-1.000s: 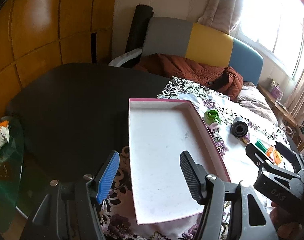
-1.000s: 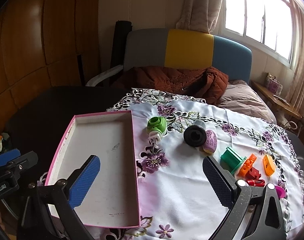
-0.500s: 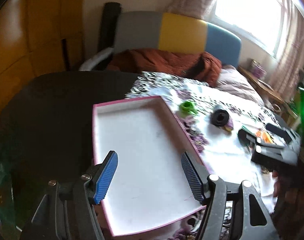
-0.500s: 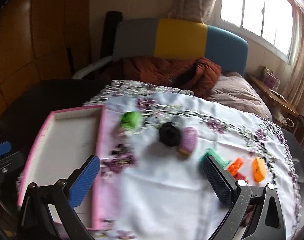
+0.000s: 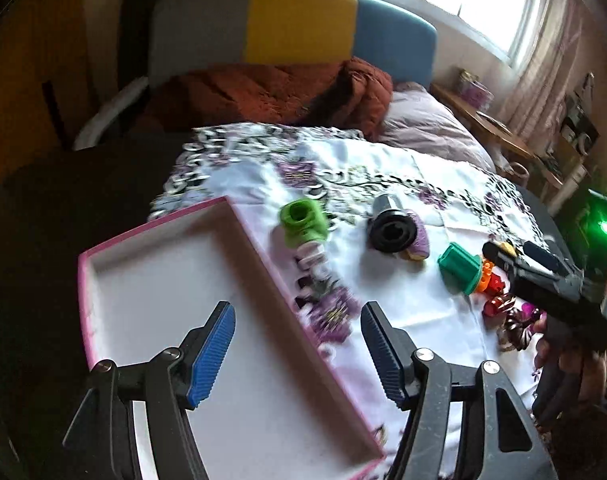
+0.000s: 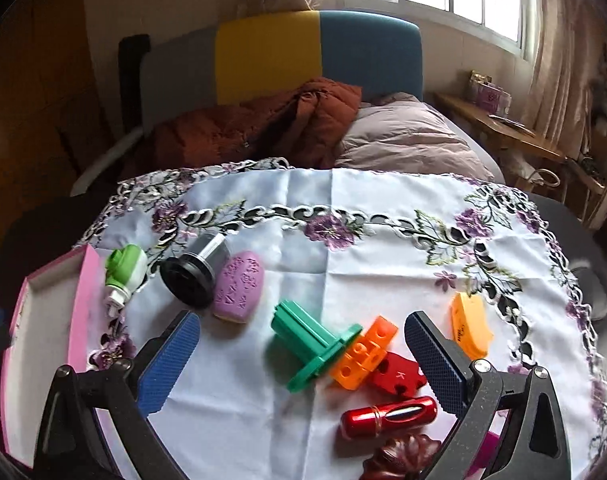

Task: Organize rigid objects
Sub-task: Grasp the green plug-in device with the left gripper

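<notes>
A pink-rimmed white tray point(image 5: 159, 280) lies empty at the left of the flowered cloth; its edge shows in the right wrist view point(image 6: 79, 312). My left gripper point(image 5: 297, 354) is open and empty over the tray's right rim. My right gripper point(image 6: 303, 356) is open and empty above a green spool point(image 6: 311, 344), an orange block point(image 6: 363, 354), a red block point(image 6: 397, 376) and a red tube point(image 6: 387, 418). A light green piece point(image 6: 125, 270), a black cylinder point(image 6: 191, 276), a purple oval point(image 6: 239, 286) and an orange piece point(image 6: 469, 330) lie apart on the cloth.
A dark carved piece point(image 6: 399, 458) lies at the near cloth edge. Behind the table stand a grey, yellow and blue sofa point(image 6: 279, 56) with a rust jacket point(image 6: 263, 128) and a pillow point(image 6: 403, 140). A wooden shelf point(image 6: 499, 128) runs under the window at right.
Both grippers have swung right. The left now sits over the tray's right rim. The right has moved forward over the small coloured pieces. Both remain open.
</notes>
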